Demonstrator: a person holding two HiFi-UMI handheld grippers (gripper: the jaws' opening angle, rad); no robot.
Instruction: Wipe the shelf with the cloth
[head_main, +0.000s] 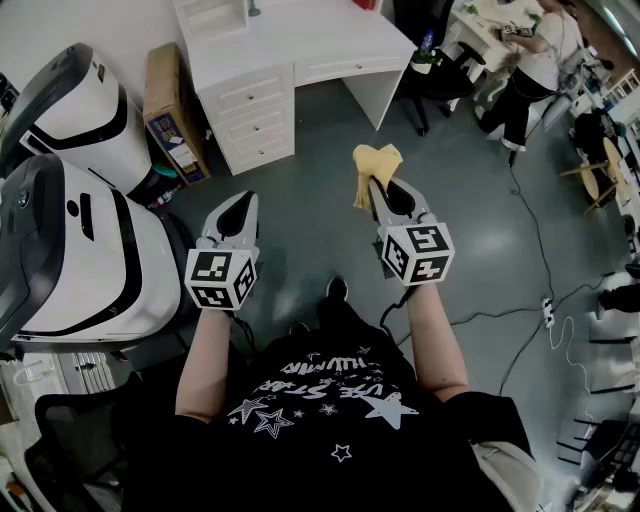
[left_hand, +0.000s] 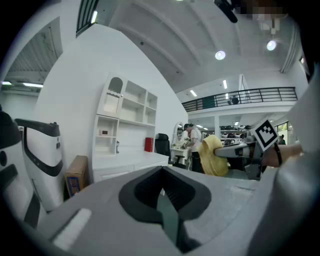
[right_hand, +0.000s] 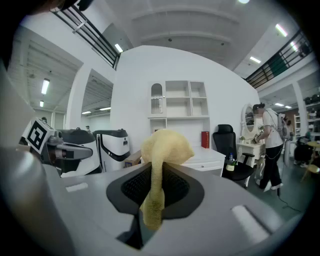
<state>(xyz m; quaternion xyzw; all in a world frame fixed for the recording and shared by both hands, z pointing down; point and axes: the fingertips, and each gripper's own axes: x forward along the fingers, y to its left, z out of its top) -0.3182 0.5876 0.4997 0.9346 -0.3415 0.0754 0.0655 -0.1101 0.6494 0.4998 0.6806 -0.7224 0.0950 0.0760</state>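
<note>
A yellow cloth (head_main: 373, 165) hangs bunched from my right gripper (head_main: 381, 188), which is shut on it; the same cloth (right_hand: 162, 160) stands up between the jaws in the right gripper view and shows at the right as the cloth (left_hand: 214, 156) in the left gripper view. My left gripper (head_main: 243, 203) is shut with nothing in it, level with the right one and to its left. Both are held over the grey floor, some way short of the white desk (head_main: 310, 40). The white shelf unit (right_hand: 179, 107) on that desk rises ahead, its open compartments (left_hand: 131, 107) visible.
Large white-and-black machines (head_main: 70, 230) stand close at the left. A cardboard box (head_main: 170, 112) leans against the desk's drawers (head_main: 255, 115). A black office chair (right_hand: 231, 152) and a standing person (head_main: 530, 65) are at the right. Cables (head_main: 545, 300) trail on the floor.
</note>
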